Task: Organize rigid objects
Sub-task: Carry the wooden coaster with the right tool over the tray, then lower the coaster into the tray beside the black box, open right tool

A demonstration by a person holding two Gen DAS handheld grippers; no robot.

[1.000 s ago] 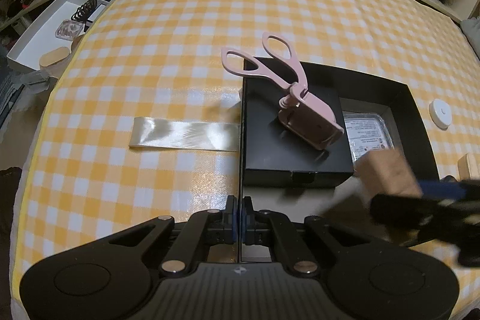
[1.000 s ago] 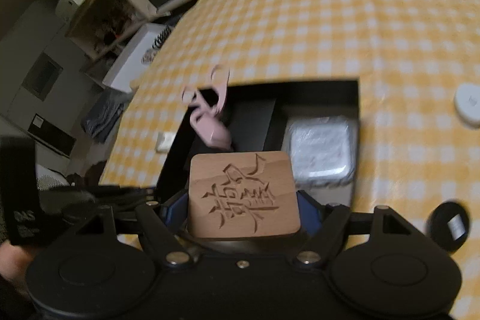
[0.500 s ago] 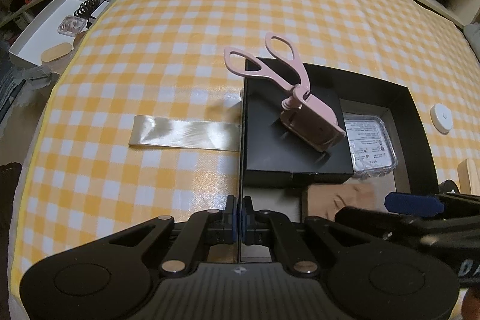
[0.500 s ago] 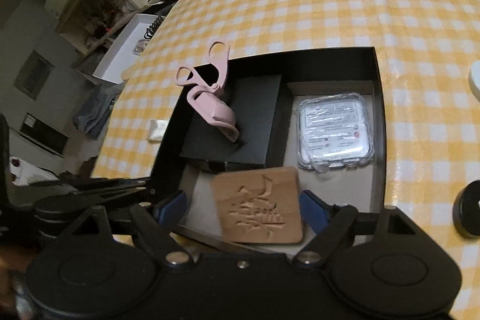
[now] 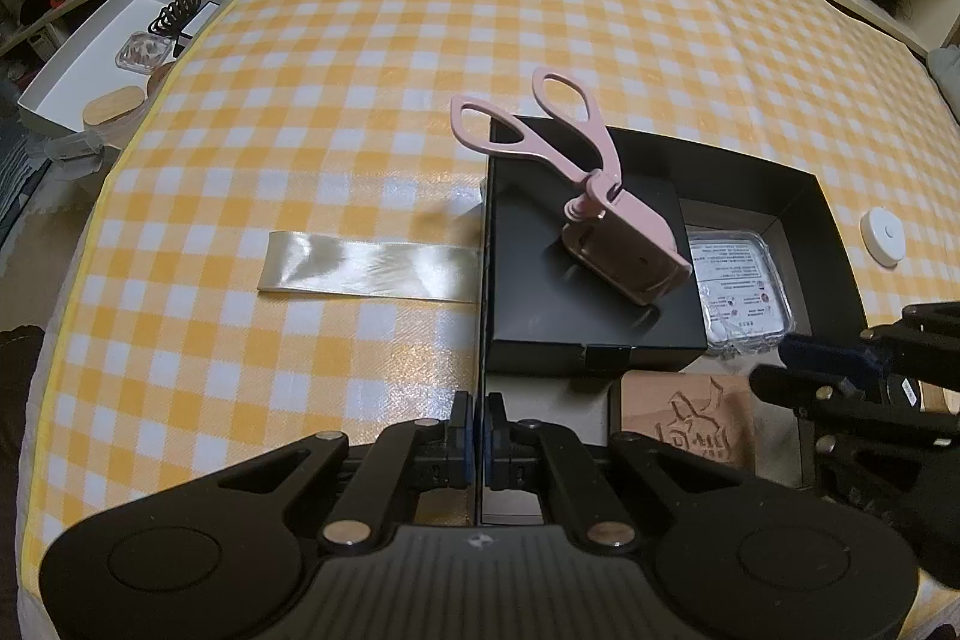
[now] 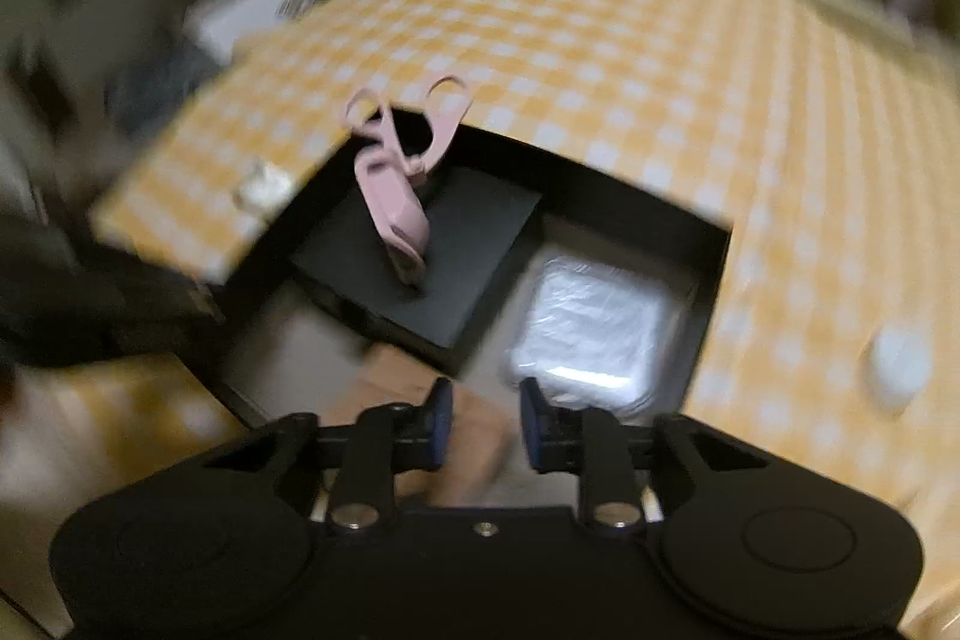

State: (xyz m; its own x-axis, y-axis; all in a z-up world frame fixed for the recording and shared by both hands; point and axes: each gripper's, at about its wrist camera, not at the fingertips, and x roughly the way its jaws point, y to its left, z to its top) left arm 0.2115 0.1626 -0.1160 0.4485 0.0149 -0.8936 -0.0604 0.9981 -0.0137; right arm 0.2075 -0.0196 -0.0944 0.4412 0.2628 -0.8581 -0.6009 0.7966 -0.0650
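Note:
A black storage box point(image 5: 822, 244) lies on the checked table. Inside it are a smaller black box point(image 5: 576, 292) with a pink eyelash curler point(image 5: 600, 214) leaning on it, a clear plastic case point(image 5: 741, 289), and a carved wooden block point(image 5: 690, 418) lying flat at the near side. My left gripper point(image 5: 478, 436) is shut on the black box's near-left wall. My right gripper point(image 6: 480, 427) is partly open and empty, above the wooden block point(image 6: 420, 400); the right wrist view is blurred. It also shows in the left wrist view point(image 5: 840, 382).
A shiny ribbon strip point(image 5: 372, 271) lies left of the box. A white round disc point(image 5: 882, 235) sits right of it. A white tray point(image 5: 102, 64) with small items stands off the table's left edge. Shelves ring the far side.
My right gripper lowered the wooden block into the box, let it go, and has drawn back with its jaws narrowed. The left gripper has stayed put.

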